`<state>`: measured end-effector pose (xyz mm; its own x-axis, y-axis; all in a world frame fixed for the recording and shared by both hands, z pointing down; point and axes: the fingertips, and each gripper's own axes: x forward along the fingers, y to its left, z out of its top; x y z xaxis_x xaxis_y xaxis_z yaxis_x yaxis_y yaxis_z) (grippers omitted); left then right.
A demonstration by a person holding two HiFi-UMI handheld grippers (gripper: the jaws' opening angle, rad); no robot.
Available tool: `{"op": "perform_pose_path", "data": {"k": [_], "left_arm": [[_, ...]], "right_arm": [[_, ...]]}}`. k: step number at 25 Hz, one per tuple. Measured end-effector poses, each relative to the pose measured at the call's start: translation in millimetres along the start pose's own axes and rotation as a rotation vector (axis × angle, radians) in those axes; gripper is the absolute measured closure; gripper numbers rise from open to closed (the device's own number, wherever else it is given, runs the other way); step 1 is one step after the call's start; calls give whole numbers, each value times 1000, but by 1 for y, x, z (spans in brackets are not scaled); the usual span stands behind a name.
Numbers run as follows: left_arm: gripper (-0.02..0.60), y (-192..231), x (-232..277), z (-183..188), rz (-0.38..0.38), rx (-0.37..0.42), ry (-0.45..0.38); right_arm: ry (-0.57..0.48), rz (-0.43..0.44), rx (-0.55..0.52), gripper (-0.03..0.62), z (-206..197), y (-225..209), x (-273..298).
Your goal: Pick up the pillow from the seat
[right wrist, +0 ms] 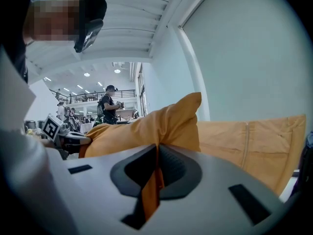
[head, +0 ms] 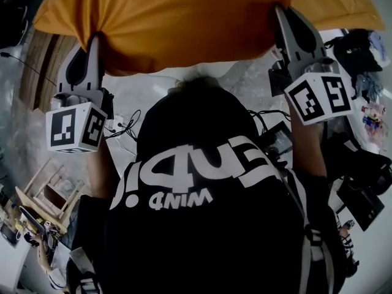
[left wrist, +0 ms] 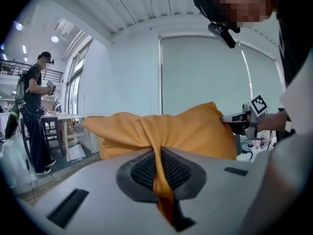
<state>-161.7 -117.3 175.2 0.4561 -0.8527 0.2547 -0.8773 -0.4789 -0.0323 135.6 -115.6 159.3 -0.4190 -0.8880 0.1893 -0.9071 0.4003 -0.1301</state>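
Note:
An orange pillow (head: 184, 17) hangs in the air across the top of the head view, held at two points. My left gripper (head: 95, 40) is shut on a pinch of its fabric at the near left edge. My right gripper (head: 280, 10) is shut on its fabric toward the right. In the left gripper view the pillow (left wrist: 195, 131) bulges ahead, a fold of it squeezed between the left gripper's (left wrist: 159, 158) pads, and the right gripper (left wrist: 239, 119) bites its far end. In the right gripper view the pillow (right wrist: 161, 124) is likewise pinched in the right gripper (right wrist: 156, 155).
Below lie a wooden stool (head: 52, 195), cables (head: 125, 124) and dark bags (head: 358, 51) on a pale floor. A person in black (left wrist: 32, 106) stands by tables at the far left. An orange panel with a zip (right wrist: 254, 141) shows at the right.

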Motion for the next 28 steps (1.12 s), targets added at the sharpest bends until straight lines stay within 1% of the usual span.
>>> {"op": "perform_pose_path", "data": {"k": [2, 11, 28], "left_arm": [[566, 1, 2, 0, 0, 8, 3], [566, 4, 10, 1, 6, -12, 2], [566, 5, 5, -7, 15, -38, 16]], "right_arm": [[3, 0, 4, 562, -1, -1, 1], [17, -5, 9, 562, -6, -4, 4], [44, 15, 19, 562, -16, -2, 7]]}}
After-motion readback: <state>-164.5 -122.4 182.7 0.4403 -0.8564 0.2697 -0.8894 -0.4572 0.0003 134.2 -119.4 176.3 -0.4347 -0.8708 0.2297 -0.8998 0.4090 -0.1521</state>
